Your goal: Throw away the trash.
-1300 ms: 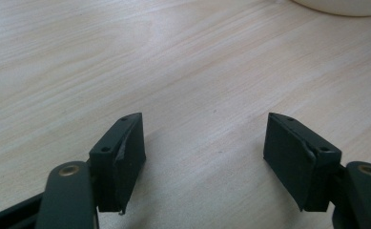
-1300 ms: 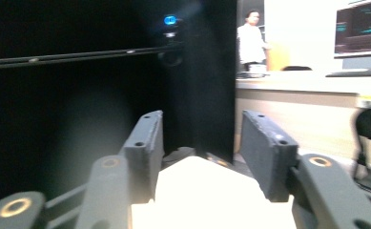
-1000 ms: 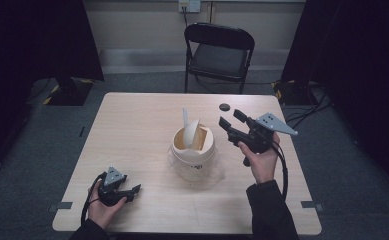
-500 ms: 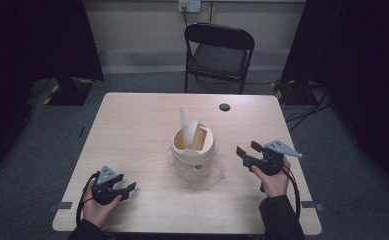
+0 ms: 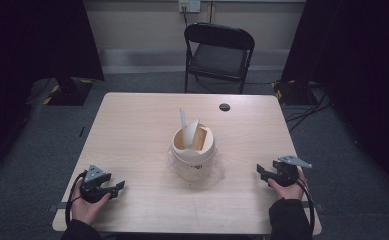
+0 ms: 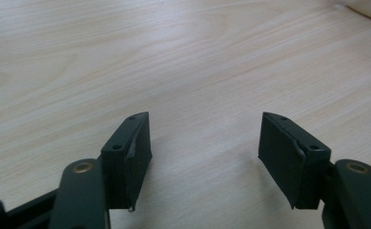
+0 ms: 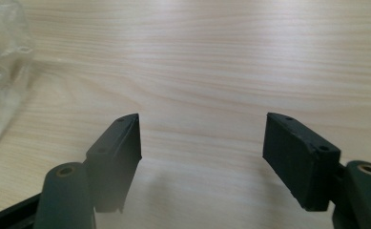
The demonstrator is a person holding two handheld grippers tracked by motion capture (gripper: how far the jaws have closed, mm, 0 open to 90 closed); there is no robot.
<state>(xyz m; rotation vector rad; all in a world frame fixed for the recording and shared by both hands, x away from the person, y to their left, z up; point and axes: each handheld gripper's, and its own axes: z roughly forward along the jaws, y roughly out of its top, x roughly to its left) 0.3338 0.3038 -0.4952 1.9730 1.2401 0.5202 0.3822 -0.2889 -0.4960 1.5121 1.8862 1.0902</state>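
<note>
Between both claws stands the jar (image 5: pixel 194 152); left claw (image 5: pixel 113 188) and right claw (image 5: pixel 262 171) released, well apart.

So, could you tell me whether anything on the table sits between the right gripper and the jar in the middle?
Nothing visible does. Bare table lies between the open right gripper and the jar, which stands on a clear plastic wrap spreading slightly towards that gripper.

A light wooden table (image 5: pixel 132 130) stands on grey carpet (image 5: pixel 37 145). Behind it, a black folding chair (image 5: pixel 218 55) faces a pale wall (image 5: pixel 142 25) (dark curtains (image 5: pixel 32 40) flank both sides).
</note>
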